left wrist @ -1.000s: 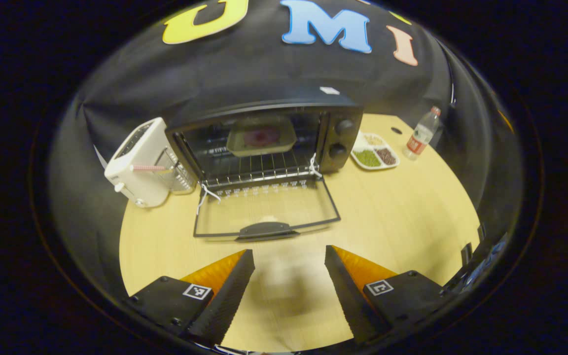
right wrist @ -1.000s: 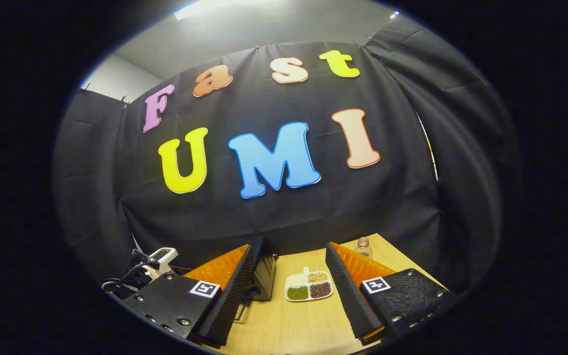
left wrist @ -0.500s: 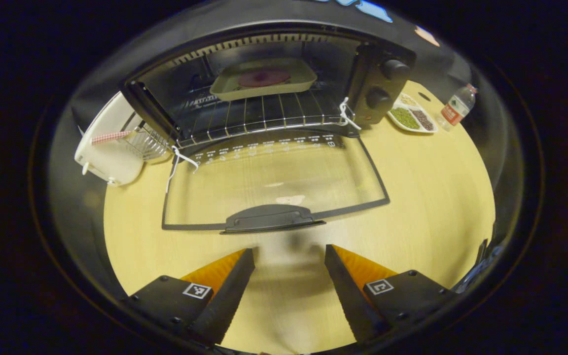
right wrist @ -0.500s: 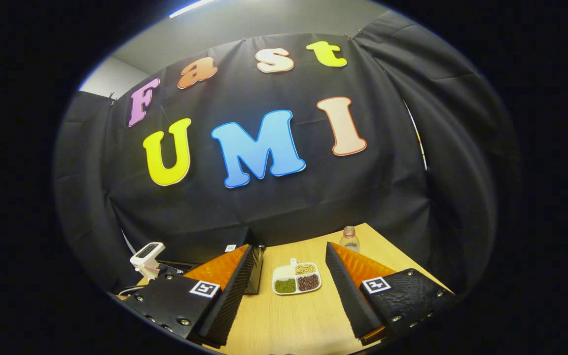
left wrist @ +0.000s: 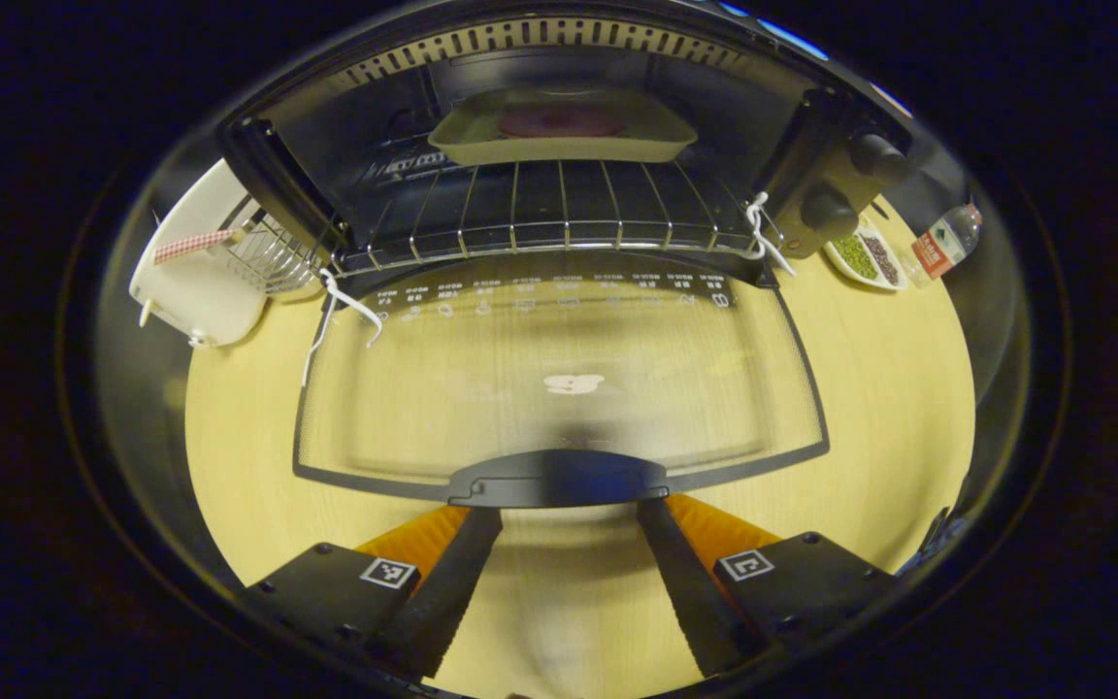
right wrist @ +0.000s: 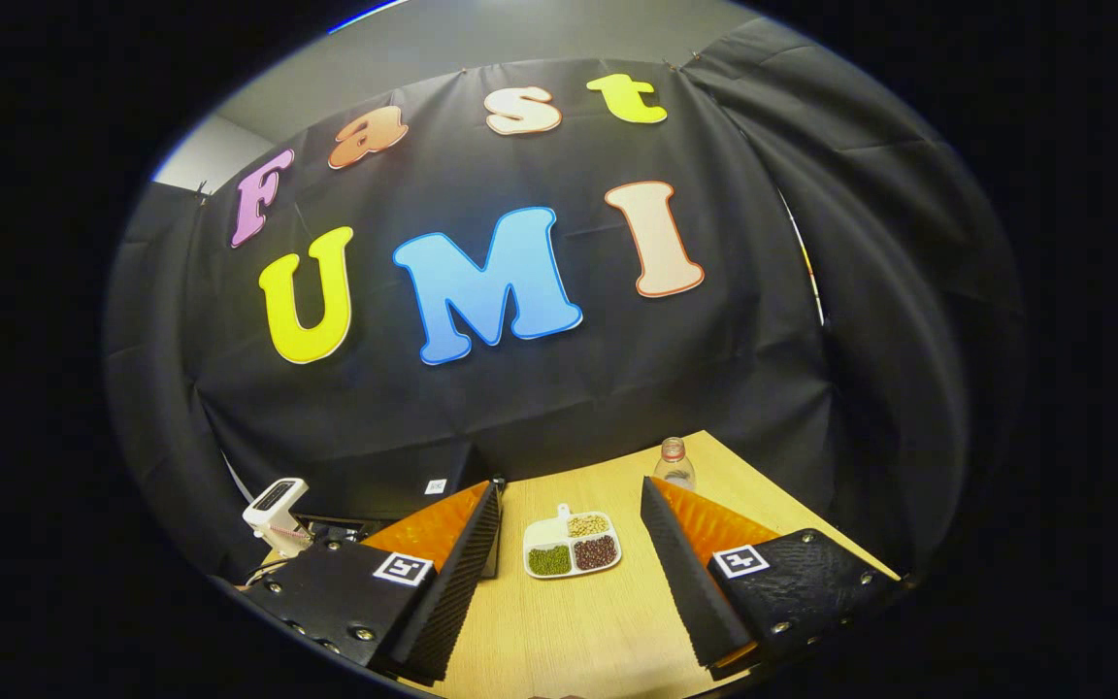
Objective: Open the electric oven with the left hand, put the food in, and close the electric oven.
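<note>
Dim, warm light; overhead glare is reflecting off the oven door (left wrist: 559, 379) glass. Fisheye bending and darkening are growing outward from it.

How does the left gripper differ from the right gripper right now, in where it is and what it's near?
The left gripper sits at the handle of the oven's dropped door; the right gripper hangs over bare table, its jaws framing the divided dish farther off. Both are open and hold nothing.

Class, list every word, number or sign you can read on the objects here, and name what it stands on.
Oven door, row of printed markings along its hinge edge: too small to read.
Bottle label: blurred, unreadable.
Left gripper and right gripper: square coded markers, no words.
</note>
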Available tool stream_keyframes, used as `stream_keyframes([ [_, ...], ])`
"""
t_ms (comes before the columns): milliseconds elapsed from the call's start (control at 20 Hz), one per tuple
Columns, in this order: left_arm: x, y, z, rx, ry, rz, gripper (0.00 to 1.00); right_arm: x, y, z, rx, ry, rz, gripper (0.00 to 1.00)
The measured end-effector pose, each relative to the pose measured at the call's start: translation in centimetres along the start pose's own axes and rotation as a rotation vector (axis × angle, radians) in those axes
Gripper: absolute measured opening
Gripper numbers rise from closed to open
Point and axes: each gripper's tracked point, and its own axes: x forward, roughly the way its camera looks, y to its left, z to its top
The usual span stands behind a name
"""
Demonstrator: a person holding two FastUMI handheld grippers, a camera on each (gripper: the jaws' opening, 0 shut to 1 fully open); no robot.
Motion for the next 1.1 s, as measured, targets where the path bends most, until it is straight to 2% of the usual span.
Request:
stream_keyframes([
  [350,-2.1,-0.1,0.5,0.014,-0.070,-0.006,1.00,-0.6,2.4,0.3,-0.030,-0.015,0.029,0.89],
  [400,-2.6,-0.2,0.7,0.013,-0.086,-0.008,0.97,-0.8,2.7,0.3,-0.030,-0.018,0.034,0.89],
  [700,-4.5,-0.3,1.3,0.008,-0.162,-0.016,0.97,-1.8,4.2,0.4,-0.037,-0.021,0.061,0.89],
  [800,-5.0,-0.3,1.7,0.009,-0.186,-0.018,1.00,-2.1,4.5,0.7,-0.051,-0.030,0.067,0.89],
  [950,-5.9,-0.2,2.5,-0.002,-0.235,0.002,0.97,-2.4,4.7,0.9,-0.075,-0.039,0.068,0.89],
  [1100,-6.6,0.1,3.7,0.001,-0.281,0.029,1.00,-2.6,5.0,1.4,-0.106,-0.058,0.071,0.90],
])
